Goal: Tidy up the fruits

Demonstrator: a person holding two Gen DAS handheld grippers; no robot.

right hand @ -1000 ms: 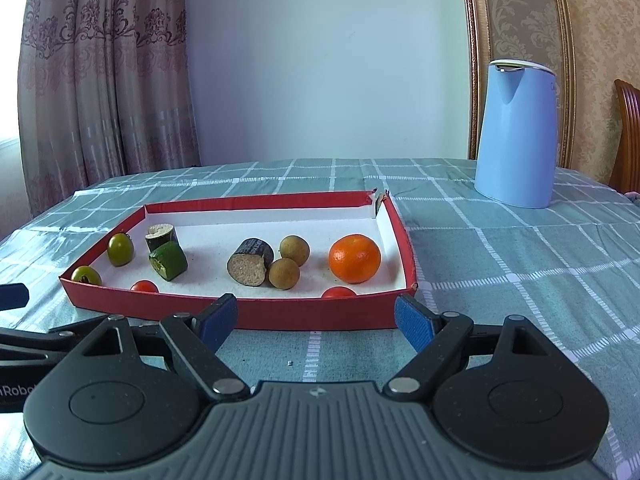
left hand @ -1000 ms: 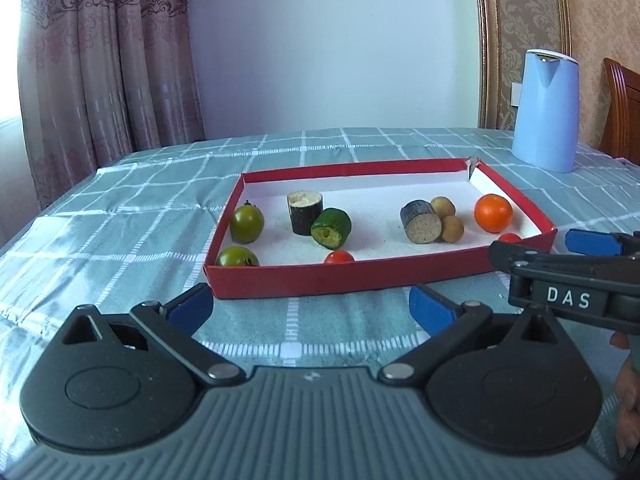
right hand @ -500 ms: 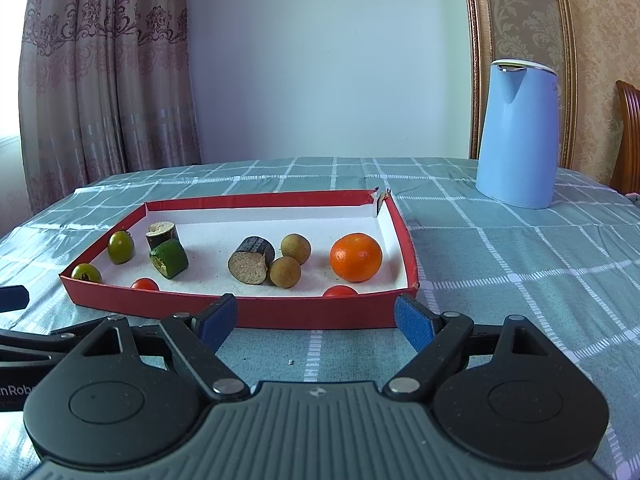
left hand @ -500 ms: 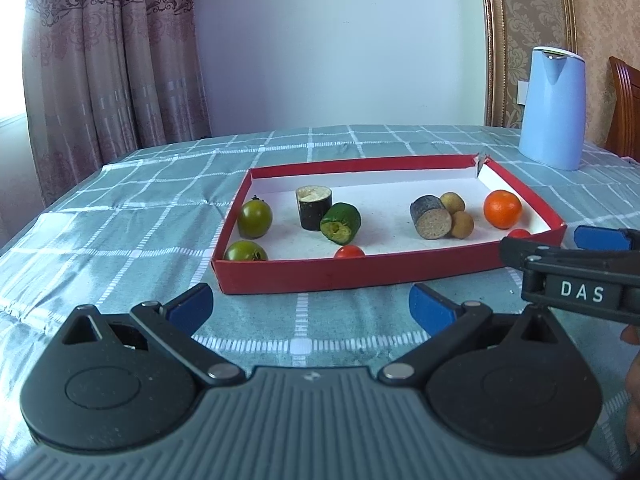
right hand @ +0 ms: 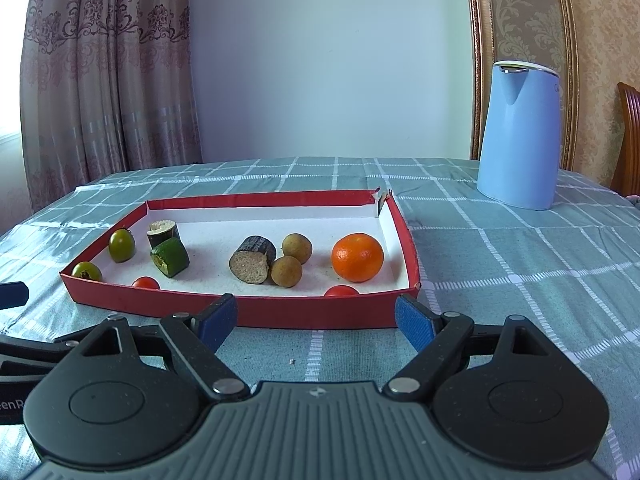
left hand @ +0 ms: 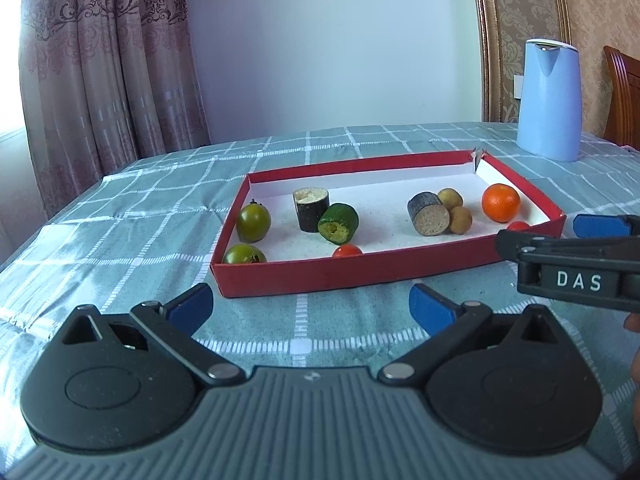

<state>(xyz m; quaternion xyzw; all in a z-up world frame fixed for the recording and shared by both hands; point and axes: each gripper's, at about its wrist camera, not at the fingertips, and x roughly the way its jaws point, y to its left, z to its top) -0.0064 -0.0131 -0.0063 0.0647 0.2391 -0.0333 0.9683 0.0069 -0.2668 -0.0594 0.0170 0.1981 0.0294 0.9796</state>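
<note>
I hold both tools short of the shallow red cardboard tray [right hand: 256,312] on the checked teal worktop [right hand: 520,280] — my left tool [left hand: 310,306] and right tool [right hand: 316,318] both spread wide, gripping nothing. All the produce lies inside the tray: round orange tangerine [right hand: 357,257] at the right, two brown longans [right hand: 297,248] touching a dark cut cane piece [right hand: 253,265] mid-tray, green tomatoes [right hand: 121,245] at the left. Backed off like this, either tool can reach in — whether sorting is ahead or finished, I can't tell.

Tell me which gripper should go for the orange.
Right, probably. The orange lies at the tray's right end, nearly ahead of the open right gripper. The open left gripper faces the tray's left half.
</note>
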